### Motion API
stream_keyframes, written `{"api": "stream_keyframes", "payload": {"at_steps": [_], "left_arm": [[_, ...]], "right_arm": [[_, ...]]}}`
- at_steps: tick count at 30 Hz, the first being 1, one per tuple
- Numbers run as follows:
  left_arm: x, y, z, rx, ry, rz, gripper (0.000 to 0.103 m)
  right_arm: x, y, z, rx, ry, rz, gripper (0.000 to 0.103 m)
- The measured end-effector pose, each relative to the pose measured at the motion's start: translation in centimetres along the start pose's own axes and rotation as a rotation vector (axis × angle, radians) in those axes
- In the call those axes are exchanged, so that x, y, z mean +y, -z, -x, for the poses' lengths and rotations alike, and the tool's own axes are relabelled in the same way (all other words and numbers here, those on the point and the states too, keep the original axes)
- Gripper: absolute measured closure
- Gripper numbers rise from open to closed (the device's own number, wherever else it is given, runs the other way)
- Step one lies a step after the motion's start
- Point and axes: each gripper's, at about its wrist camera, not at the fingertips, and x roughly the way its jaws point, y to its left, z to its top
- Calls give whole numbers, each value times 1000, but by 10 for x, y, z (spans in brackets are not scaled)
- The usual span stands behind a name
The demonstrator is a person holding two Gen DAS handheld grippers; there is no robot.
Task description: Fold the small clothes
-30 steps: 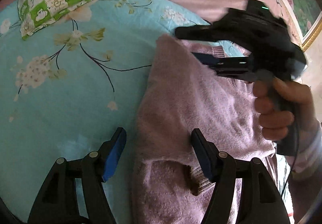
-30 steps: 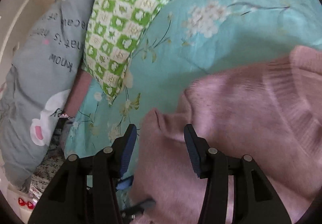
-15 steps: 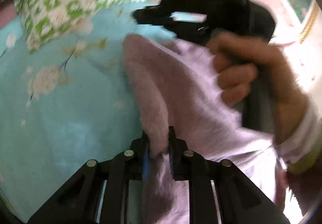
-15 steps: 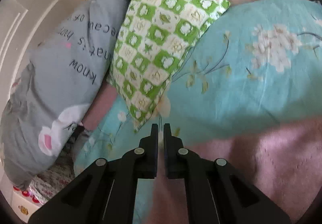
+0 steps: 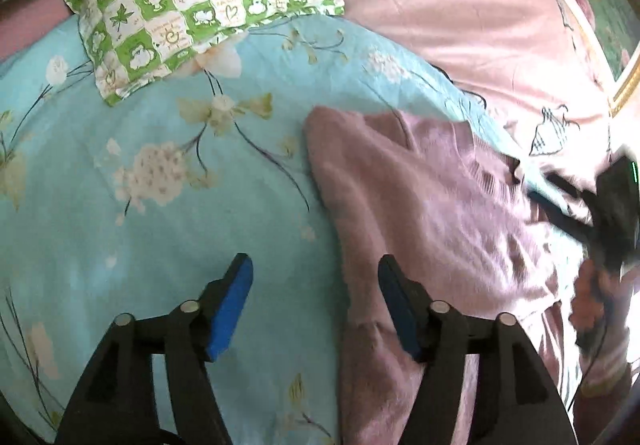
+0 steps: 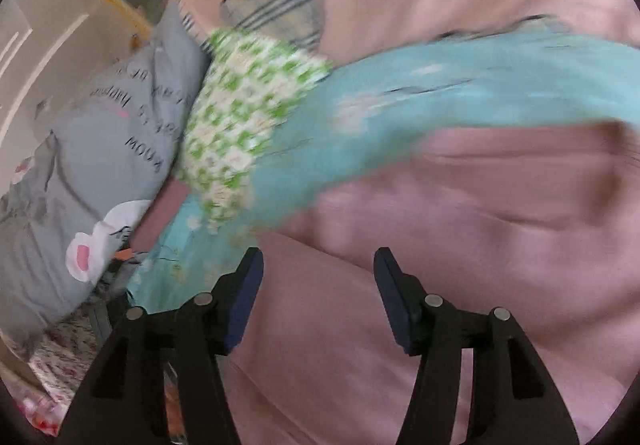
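A small pink knitted sweater (image 5: 432,213) lies folded lengthwise on the turquoise flowered quilt (image 5: 152,205). My left gripper (image 5: 316,293) is open and empty, just above the sweater's left edge; its right finger is over the knit, its left finger over the quilt. The right gripper's black body (image 5: 600,213) shows blurred at the sweater's far right side. In the right wrist view the right gripper (image 6: 318,285) is open and empty above the pink sweater (image 6: 460,213), which is blurred by motion.
A green checked pillow (image 5: 200,1) lies at the quilt's far edge. A pink sheet with a plaid heart (image 5: 460,13) lies beyond it. A grey pillow with lettering (image 6: 100,149) stands at the left in the right wrist view. A gold-framed headboard (image 5: 624,85) is at the far right.
Both grippers were shut on the sweater half a second ago and have since opened and let go. The sweater now lies flat, and the right gripper has moved off to the right.
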Motion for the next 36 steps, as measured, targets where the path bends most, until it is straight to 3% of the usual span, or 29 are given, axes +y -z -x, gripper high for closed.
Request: {"api": "stream_keyframes", "payload": {"at_steps": [4,9,16,18,19,20,22,24,27,30,32,36], "left_arm": [[-1,-21,-16,28,5,6,34],[-2,-35,-41,54,3,53,34],[-13,-44,-57,55,-35,48,30],[-16,-45,-60,60,-54,32,30],[-19,-45,-61,62,-64,24,30],[-20,-46,-62,62,-70,18,30],[-25,-46,-63,58,-89,-1,30],[-30,-46,-67,55,-119,-28,32],[-42,-43,-73,53,-166,-89,36],[-56,-38,-78,48,-188,-160,53],[-61,-36,-79,46,-183,-187,77],[-61,-36,-77,52,-205,-191,79]], "right_arm": [[-56,30,72,-84,168,-79,44],[-105,62,122,-132,277,-161,44],[-123,77,106,-80,332,-146,44],[-128,83,99,-65,299,-154,44],[-125,85,96,-62,267,-148,55],[-124,85,95,-62,247,-144,95],[-117,82,103,-91,250,-141,96],[-108,76,127,-174,244,-116,97],[-112,76,136,-170,322,-108,97],[-126,84,122,-97,364,-125,97],[-133,91,112,-59,384,-137,97],[-131,94,111,-64,438,-132,95]]}}
